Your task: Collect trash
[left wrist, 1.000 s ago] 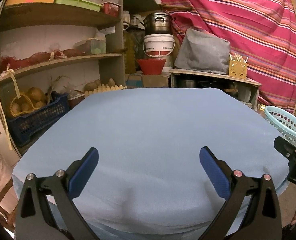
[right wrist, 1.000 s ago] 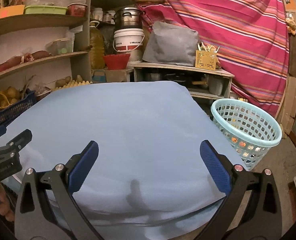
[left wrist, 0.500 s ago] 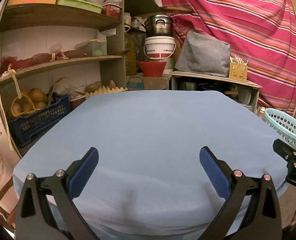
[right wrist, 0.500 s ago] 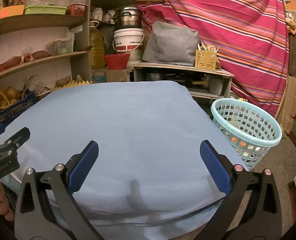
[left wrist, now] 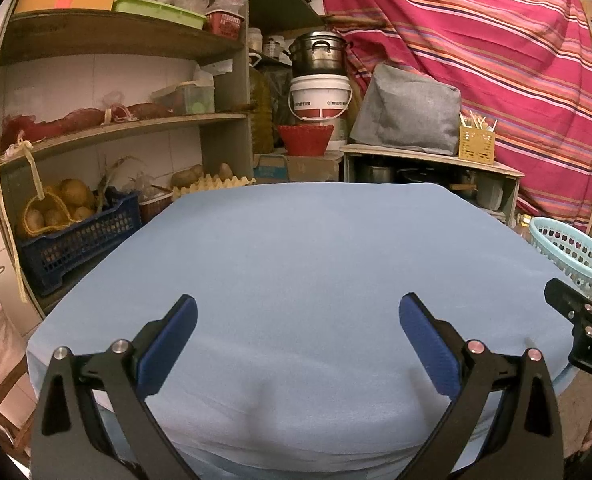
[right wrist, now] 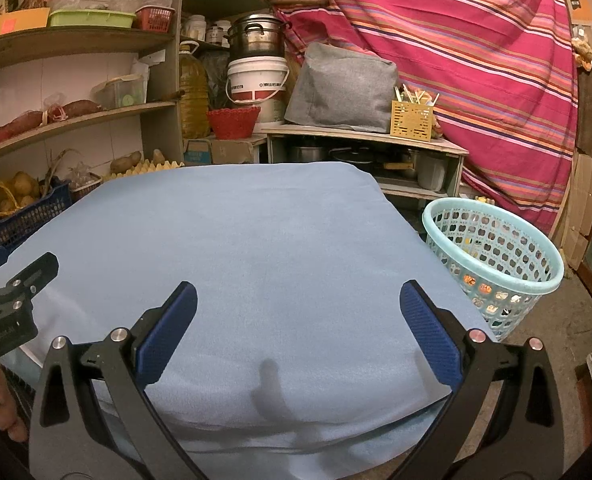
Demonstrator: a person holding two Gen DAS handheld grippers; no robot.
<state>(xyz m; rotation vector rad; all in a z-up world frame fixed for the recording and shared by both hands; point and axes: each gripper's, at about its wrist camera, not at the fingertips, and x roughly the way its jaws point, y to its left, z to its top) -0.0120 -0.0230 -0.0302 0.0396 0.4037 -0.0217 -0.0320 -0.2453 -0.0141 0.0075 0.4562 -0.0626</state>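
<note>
A table under a light blue cloth (left wrist: 316, 248) (right wrist: 248, 240) fills both views, and I see no trash lying on it. My left gripper (left wrist: 298, 320) hangs open over the near edge with nothing between its blue pads. My right gripper (right wrist: 298, 318) is open too, over the same near edge, empty. A pale turquoise perforated basket (right wrist: 496, 256) (left wrist: 568, 248) stands on the floor at the table's right side; small colourful bits show through its holes. Each gripper's tip shows in the other's view, the right one (left wrist: 576, 312) and the left one (right wrist: 12, 300).
Wooden shelves (left wrist: 108, 128) with a dark blue crate of potatoes (left wrist: 72, 232) line the left. Behind the table stand a white bucket (left wrist: 320, 96), a red bowl (left wrist: 305, 138), a grey covered box (left wrist: 408, 112) on a low cabinet, and a striped red curtain (right wrist: 476, 40). A hand (right wrist: 0, 408) holds the left gripper.
Both views have shifted only slightly; the scene sits a little lower and further back in the left wrist view. Both grippers stay open and empty.
</note>
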